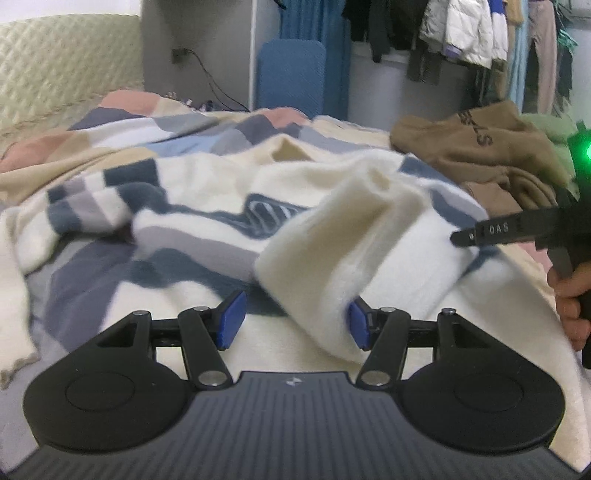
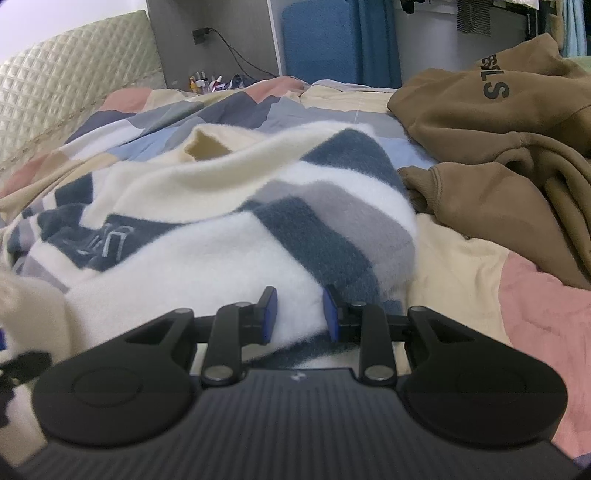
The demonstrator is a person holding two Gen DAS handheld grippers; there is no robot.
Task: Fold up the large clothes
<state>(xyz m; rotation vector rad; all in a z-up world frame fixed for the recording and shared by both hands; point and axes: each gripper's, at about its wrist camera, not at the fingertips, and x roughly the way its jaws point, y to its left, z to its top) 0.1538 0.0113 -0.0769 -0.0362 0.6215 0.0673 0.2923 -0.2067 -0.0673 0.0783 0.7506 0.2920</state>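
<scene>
Nearest the left wrist camera, the left gripper (image 1: 293, 319) stands wide, its blue pads well apart. A rolled cream sleeve (image 1: 332, 254) of the sweater (image 1: 207, 221) hangs down against the right-hand pad (image 1: 360, 323); the other pad is bare, so nothing is pinched.

The sweater, cream with navy and grey bands, lies crumpled across the bed (image 1: 129, 136), spreading from 9 o'clock to 2 o'clock in this view. Its lower hem runs out toward 4 o'clock, where the right gripper (image 1: 480, 234) comes in from 3 o'clock with the person's hand (image 1: 570, 306) behind it.

From the right wrist camera, the right gripper (image 2: 300, 314) is partly open, with a fold of white and navy sweater (image 2: 229, 236) lying between its pads; whether the pads press it I cannot tell. The sweater's right edge falls away at 2 o'clock onto bare cream and pink bedcover (image 2: 480, 273), which gives open room toward 3 and 4 o'clock.

A brown hoodie (image 2: 498, 147) is heaped at 1 to 2 o'clock, just beside the sweater's edge, closing that side. A quilted headboard (image 2: 74, 92) borders the bed at 10 o'clock. At 12 o'clock beyond the bed stand a blue cushion (image 2: 317, 40) and a wall socket with cable (image 2: 201, 35); hanging clothes (image 1: 461, 33) fill the left camera's 1 o'clock.
</scene>
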